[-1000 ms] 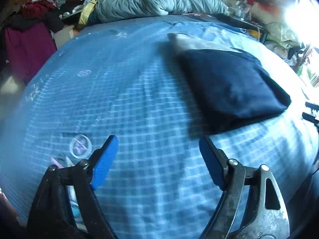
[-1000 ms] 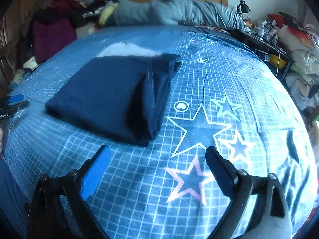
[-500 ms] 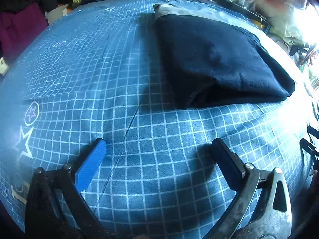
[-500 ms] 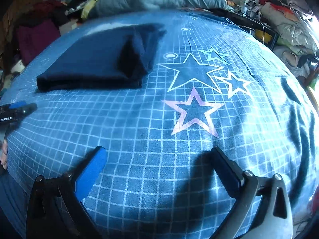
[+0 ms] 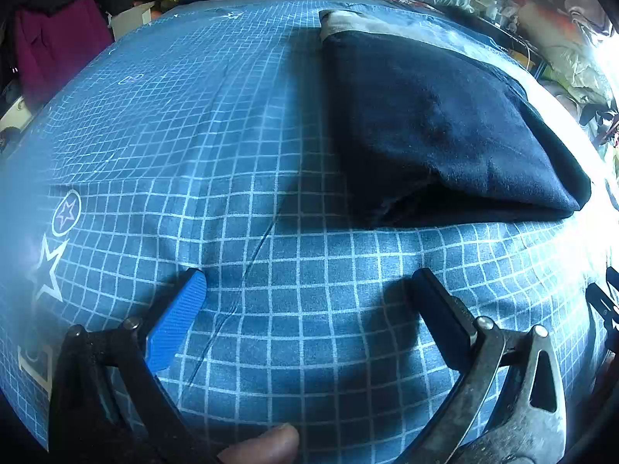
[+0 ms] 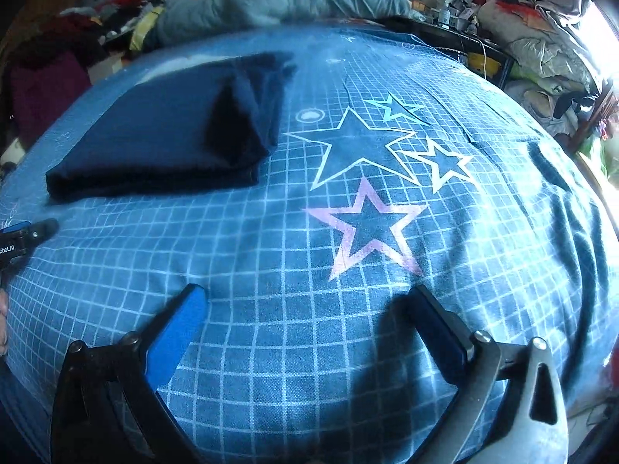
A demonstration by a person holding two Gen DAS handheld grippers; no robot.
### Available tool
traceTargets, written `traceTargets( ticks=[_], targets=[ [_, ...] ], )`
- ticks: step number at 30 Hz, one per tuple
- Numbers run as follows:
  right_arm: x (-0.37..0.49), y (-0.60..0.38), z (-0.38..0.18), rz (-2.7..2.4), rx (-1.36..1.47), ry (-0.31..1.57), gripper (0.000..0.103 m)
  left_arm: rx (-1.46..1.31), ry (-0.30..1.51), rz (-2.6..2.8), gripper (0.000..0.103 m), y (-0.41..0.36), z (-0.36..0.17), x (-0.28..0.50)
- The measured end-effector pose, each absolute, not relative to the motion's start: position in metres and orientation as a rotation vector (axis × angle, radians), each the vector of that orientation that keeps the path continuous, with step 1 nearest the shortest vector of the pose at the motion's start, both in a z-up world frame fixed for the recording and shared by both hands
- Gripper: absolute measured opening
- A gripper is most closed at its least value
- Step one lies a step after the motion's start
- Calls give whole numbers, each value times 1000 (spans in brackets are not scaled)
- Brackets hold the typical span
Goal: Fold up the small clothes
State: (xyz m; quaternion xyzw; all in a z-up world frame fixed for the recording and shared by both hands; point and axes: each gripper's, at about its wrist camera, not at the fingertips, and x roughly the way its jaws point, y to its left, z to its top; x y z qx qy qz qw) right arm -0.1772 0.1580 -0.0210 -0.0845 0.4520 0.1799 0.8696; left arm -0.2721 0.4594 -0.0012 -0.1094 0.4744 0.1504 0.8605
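A folded dark navy garment (image 5: 437,123) lies on the blue grid-patterned bedsheet (image 5: 216,147), with a pale grey piece (image 5: 359,25) showing under its far edge. My left gripper (image 5: 309,282) stands open just short of the garment's near edge, low over the sheet, nothing between its blue pads. In the right wrist view the same garment (image 6: 162,131) sits at the upper left. My right gripper (image 6: 309,297) is open over bare sheet beside a pink star print (image 6: 367,228), well apart from the garment. The left gripper's tip (image 6: 31,232) shows at that view's left edge.
A bunched grey duvet (image 6: 278,4) lies at the head of the bed before a wooden headboard. Piled clothes (image 5: 58,38) sit off the bed's left side, and a cluttered stand with bags (image 6: 534,38) off its right. A fingertip (image 5: 267,444) shows at the bottom edge.
Both grippers sank toward the sheet and tilted further down, with their jaws spreading a little wider. The garment has stayed in place.
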Motion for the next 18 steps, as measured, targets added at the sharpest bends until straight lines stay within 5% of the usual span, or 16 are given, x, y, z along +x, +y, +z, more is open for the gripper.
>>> traceTargets(
  ticks=[18],
  targets=[
    [-180,155,-21,390,-177,937,103,-234,991,320,103,459,0,-273]
  ],
)
